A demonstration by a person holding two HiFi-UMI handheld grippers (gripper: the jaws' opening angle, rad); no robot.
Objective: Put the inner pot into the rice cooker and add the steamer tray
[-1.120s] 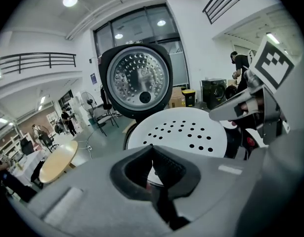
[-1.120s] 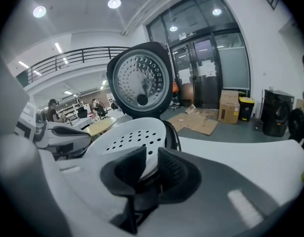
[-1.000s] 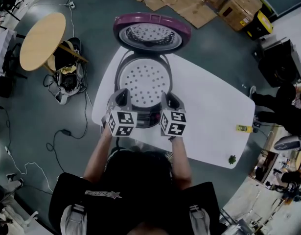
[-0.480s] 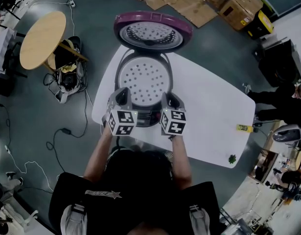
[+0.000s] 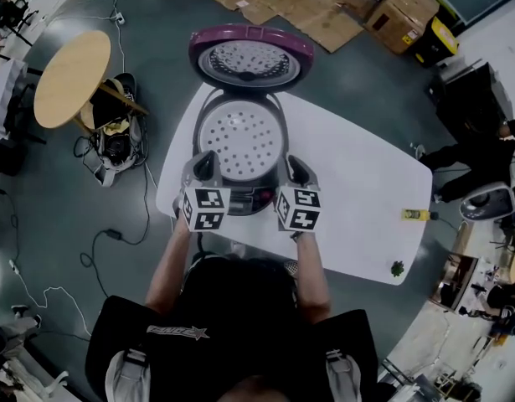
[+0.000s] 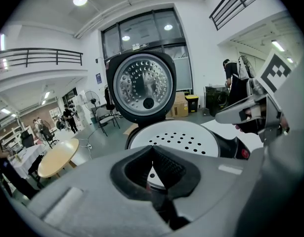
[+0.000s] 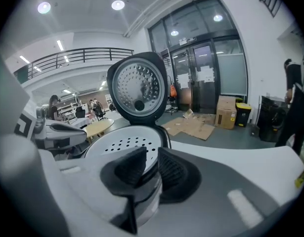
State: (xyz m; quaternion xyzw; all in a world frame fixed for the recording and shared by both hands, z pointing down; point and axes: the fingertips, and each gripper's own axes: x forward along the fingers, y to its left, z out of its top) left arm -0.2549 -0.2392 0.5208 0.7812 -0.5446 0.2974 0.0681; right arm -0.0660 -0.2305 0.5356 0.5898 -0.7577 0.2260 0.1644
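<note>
Sitting in the open rice cooker (image 5: 240,201) on the white table (image 5: 357,182), the perforated steamer tray (image 5: 240,136) lies level, with the lid (image 5: 251,57) raised behind. The left gripper (image 5: 203,164) has its jaws closed together at the tray's near-left edge, with nothing seen between them. The right gripper (image 5: 297,167) has its jaws slightly apart astride the near-right rim; I cannot tell whether they pinch it.

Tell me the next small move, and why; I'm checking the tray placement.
Probably open the jaws and back off: the steamer tray already sits level inside the rice cooker, with the left gripper and right gripper at its near rim.
</note>
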